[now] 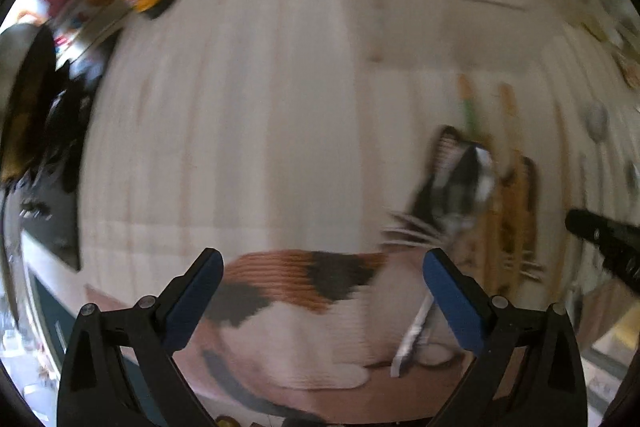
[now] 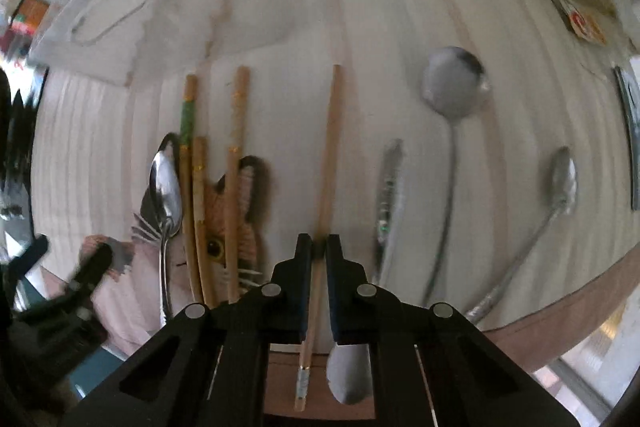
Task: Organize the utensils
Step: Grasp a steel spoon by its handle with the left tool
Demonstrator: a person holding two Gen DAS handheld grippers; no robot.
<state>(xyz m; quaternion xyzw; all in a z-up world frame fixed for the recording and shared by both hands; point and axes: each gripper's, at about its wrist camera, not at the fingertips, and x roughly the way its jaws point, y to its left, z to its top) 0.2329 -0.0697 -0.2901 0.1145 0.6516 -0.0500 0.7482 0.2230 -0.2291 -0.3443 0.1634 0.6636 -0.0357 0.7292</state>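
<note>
Left wrist view: left tongs [image 1: 323, 279] spread wide, gripping nothing, hovering over calico cat-shaped woven mat [image 1: 304, 291] on pale striped counter [image 1: 248, 115]; picture blurred.

Right wrist view: right tongs [image 2: 319, 247] clamped on plain wooden chopstick [image 2: 329, 163], just right of mat's chopsticks and spoon. Best carried level, laid parallel beside gold-banded wooden chopstick [image 2: 236, 155], released only once resting.

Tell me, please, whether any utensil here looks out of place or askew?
Mostly the far-right spoon: it lies slanted, while the large spoon, the chopsticks and the spoon on the cat mat run roughly parallel. One chopstick is apart from the others, gripped by the right gripper. Nothing looks spilled or damaged.
</note>
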